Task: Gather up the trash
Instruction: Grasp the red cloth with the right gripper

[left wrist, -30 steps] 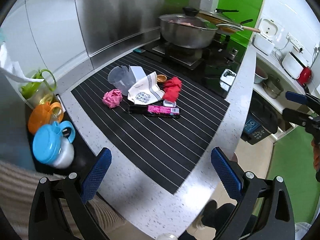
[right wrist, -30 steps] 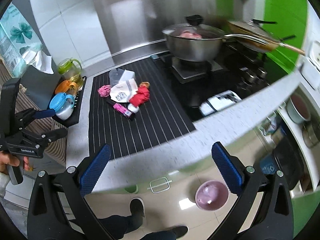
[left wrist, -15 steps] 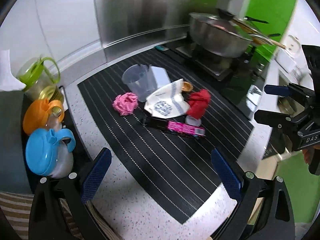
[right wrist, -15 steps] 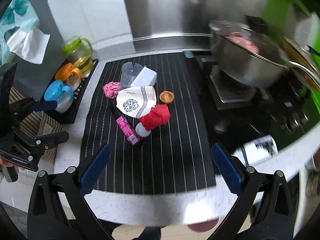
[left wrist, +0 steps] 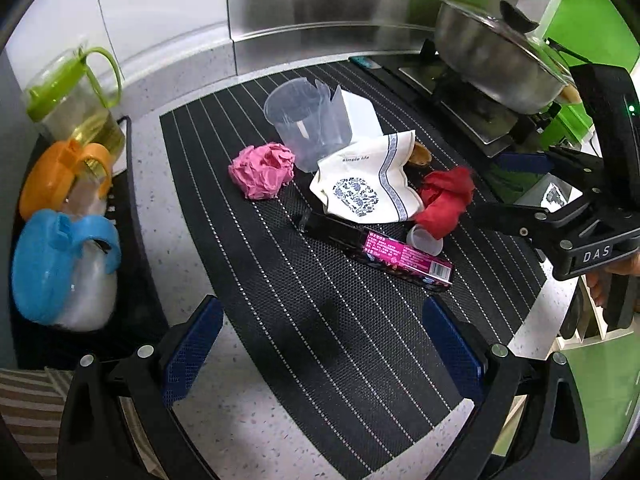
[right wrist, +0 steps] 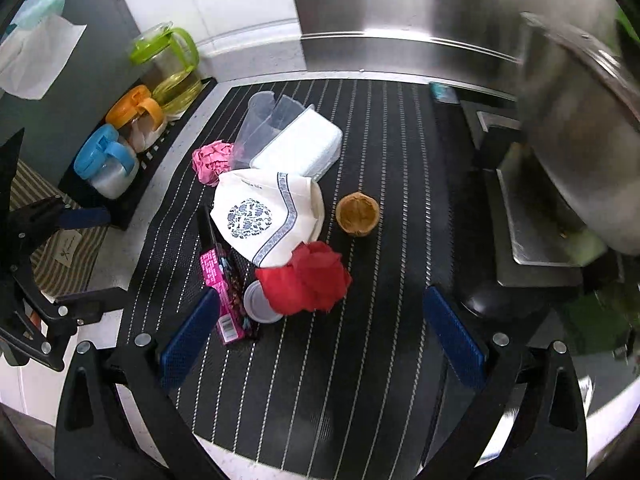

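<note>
Trash lies in a heap on a black striped mat (left wrist: 320, 340): a crumpled pink paper (left wrist: 262, 170), a clear plastic cup (left wrist: 304, 132) on its side, a white printed bag (left wrist: 366, 184), a crumpled red paper (left wrist: 446, 200), a pink and black box (left wrist: 384, 250), a small white cap (left wrist: 424, 237) and a brown shell (right wrist: 357, 214). My left gripper (left wrist: 320, 354) is open and empty, above the mat's near part. My right gripper (right wrist: 320, 338) is open and empty, just short of the red paper (right wrist: 306, 278); it shows in the left wrist view (left wrist: 516, 188) beside that paper.
A black tray (left wrist: 132, 240) at the left holds blue (left wrist: 60, 264), orange (left wrist: 60, 180) and green-lidded jugs (left wrist: 76, 96). A steel pot (left wrist: 496, 64) sits on the stove at the right. A white pack (right wrist: 300, 148) lies behind the cup. The counter edge is near.
Both grippers have moved in from beyond the counter edge towards the trash heap. The right gripper now hangs over the mat close to the red paper. Both stay open.
</note>
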`<state>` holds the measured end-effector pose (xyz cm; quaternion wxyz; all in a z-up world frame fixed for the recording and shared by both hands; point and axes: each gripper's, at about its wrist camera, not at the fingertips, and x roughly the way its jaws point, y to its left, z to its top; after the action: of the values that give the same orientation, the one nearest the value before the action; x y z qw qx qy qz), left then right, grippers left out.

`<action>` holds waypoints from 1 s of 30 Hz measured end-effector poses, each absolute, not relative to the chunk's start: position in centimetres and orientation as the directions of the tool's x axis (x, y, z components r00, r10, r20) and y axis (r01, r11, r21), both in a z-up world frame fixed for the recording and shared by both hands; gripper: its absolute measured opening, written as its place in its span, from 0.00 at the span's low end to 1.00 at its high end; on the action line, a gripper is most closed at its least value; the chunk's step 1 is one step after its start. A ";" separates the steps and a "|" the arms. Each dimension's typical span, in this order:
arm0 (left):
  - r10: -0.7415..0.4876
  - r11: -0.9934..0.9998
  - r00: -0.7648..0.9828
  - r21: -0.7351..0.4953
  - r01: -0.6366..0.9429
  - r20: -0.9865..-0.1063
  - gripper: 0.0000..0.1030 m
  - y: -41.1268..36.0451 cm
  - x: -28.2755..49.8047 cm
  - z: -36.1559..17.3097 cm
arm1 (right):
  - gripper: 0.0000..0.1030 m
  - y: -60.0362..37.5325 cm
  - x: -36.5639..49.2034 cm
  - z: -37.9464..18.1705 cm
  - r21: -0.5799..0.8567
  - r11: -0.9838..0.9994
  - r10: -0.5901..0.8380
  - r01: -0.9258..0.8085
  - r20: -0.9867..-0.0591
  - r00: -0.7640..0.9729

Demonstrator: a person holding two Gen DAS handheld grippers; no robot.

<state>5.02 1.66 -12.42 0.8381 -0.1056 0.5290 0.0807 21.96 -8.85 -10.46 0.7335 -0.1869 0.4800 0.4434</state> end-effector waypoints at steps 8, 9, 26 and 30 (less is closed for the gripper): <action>0.012 0.961 0.419 -0.105 -0.257 -0.908 0.93 1.8 5.7 -13.1 | 0.36 -7.7 22.7 -12.5 0.206 0.505 0.459 -0.838 -0.886 0.059; 0.009 0.960 0.417 -0.108 -0.257 -0.909 0.93 1.8 5.7 -13.2 | 0.34 -7.7 22.6 -12.5 0.209 0.503 0.465 -0.839 -0.883 0.059; -0.017 0.953 0.416 -0.141 -0.270 -0.909 0.93 1.0 7.2 -13.0 | 0.15 -9.9 21.9 -8.4 0.217 0.525 0.527 -0.823 -0.842 0.114; -0.020 0.935 0.399 -0.158 -0.317 -0.917 0.93 0.6 8.4 -13.6 | 0.15 -10.8 22.3 -7.5 0.211 0.540 0.531 -0.815 -0.837 0.135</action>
<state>8.35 0.60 -13.57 0.8218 -0.1559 0.5405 0.0904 22.26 -10.83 -7.49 0.7383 -0.1496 0.4742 0.4557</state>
